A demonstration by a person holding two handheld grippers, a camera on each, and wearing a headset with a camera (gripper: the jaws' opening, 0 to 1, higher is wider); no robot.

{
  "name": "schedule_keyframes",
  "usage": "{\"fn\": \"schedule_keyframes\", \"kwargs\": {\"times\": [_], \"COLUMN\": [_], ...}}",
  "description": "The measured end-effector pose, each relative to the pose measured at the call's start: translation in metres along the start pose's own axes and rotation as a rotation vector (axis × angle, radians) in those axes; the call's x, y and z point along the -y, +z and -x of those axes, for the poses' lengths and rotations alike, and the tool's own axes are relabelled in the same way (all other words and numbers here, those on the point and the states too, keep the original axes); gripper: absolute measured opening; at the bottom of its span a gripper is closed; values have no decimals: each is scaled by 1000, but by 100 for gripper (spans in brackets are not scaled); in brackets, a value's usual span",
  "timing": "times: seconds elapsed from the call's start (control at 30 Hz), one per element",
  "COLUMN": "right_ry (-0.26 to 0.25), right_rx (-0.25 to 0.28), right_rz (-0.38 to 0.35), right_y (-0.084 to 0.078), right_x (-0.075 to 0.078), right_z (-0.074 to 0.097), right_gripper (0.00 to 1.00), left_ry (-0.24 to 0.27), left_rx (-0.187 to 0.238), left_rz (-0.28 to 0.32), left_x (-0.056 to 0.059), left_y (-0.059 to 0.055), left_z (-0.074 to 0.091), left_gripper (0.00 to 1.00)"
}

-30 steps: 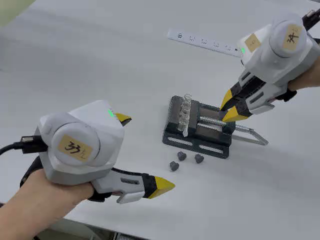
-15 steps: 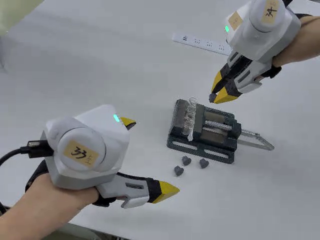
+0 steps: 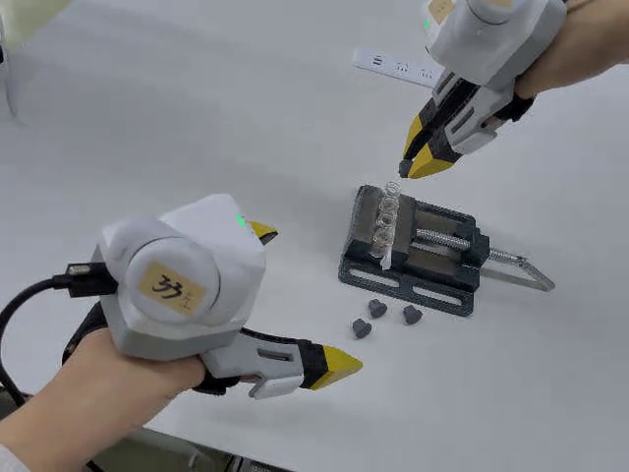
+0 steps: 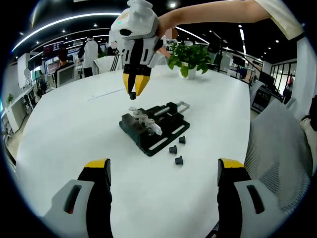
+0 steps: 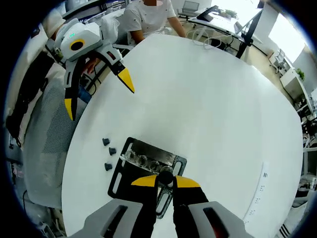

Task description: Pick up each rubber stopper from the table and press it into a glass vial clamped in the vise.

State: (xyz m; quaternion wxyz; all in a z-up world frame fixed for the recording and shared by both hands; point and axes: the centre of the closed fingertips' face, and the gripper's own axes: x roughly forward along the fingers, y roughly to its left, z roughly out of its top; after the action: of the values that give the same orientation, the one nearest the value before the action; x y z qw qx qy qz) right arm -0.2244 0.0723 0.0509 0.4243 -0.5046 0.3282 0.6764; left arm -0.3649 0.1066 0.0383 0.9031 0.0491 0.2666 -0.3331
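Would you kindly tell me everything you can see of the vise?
The vise is black, seemingly metal, sitting flat on the white table. Its jaws clamp a row of upright glass vials. A bright screw runs to a thin handle lying out sideways. Its slotted base flange faces three loose rubber stoppers, lying apart from it.
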Motion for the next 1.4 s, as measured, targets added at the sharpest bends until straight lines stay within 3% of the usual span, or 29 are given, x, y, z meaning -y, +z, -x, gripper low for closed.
{"fn": "schedule_keyframes", "kwargs": {"times": [0.23, 0.47, 0.63, 0.9, 1.1, 1.4], "right_ry": [3, 14, 17, 23, 19, 0], "right_rx": [-8, -20, -24, -25, -30, -49], "right_rz": [4, 8, 3, -3, 3, -60], "right_y": [-2, -4, -9, -5, -9, -10], "right_x": [3, -3, 2, -4, 1, 4], "right_z": [-9, -14, -20, -20, -24, -25], "right_gripper": [6, 6, 6, 6, 6, 5], "left_ry": [4, 6, 5, 3, 1, 1], "left_rx": [2, -1, -2, -10, -14, -7], "left_rz": [16, 30, 34, 41, 43, 45], "left_x": [-1, -2, -2, -2, -2, -2], "left_y": [-2, -7, -9, -14, -15, -12], "left_z": [-1, -2, -2, -2, -1, -3], "left_gripper": [87, 87, 87, 87, 87, 87]}}
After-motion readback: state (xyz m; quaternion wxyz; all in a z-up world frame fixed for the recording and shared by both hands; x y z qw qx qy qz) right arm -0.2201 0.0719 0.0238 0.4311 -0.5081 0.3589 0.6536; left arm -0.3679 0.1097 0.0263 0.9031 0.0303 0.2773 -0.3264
